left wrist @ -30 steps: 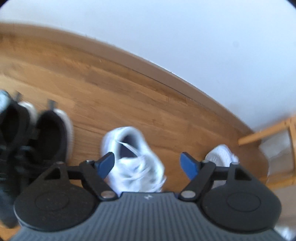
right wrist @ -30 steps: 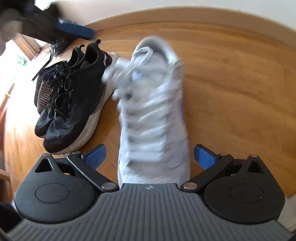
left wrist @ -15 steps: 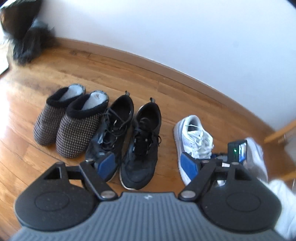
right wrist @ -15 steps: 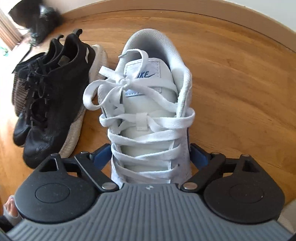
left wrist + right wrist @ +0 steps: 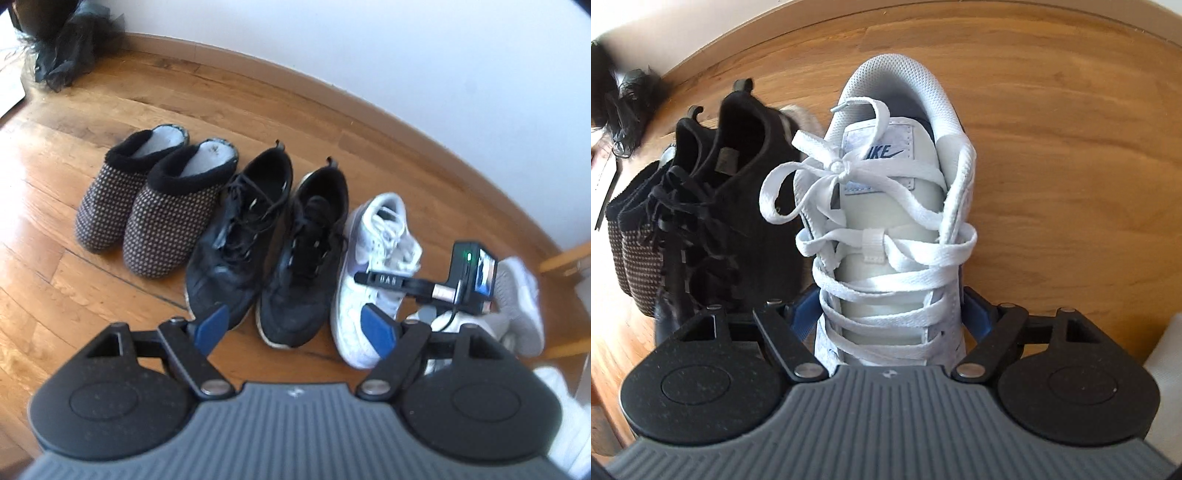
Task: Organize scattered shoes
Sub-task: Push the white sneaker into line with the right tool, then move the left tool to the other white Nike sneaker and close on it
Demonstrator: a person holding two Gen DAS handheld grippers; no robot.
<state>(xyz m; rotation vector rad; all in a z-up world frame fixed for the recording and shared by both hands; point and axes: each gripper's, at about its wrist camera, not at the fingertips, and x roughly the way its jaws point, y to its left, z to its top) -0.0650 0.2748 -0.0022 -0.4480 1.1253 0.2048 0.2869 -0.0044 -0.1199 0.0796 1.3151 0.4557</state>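
In the left wrist view a row stands by the wall: two checked slippers (image 5: pixel 147 210), two black sneakers (image 5: pixel 269 251), and a white sneaker (image 5: pixel 373 266). My left gripper (image 5: pixel 295 328) is open and empty, held above the row's front. My right gripper (image 5: pixel 892 314) is shut on the front part of a white Nike sneaker (image 5: pixel 890 206), its blue pads pressed to both sides. That gripper's camera body (image 5: pixel 472 277) shows in the left view over the white sneaker, with another white shoe (image 5: pixel 517 295) behind it.
The wooden floor (image 5: pixel 74 295) meets a baseboard and white wall (image 5: pixel 369 55). A dark bundle (image 5: pixel 62 48) lies in the far left corner. A wooden furniture leg (image 5: pixel 565 254) stands at the right. The black sneakers (image 5: pixel 713 206) sit just left of the gripped shoe.
My left gripper has pulled back and up, bringing the whole shoe row into view. My right gripper has closed from open onto the white Nike sneaker.
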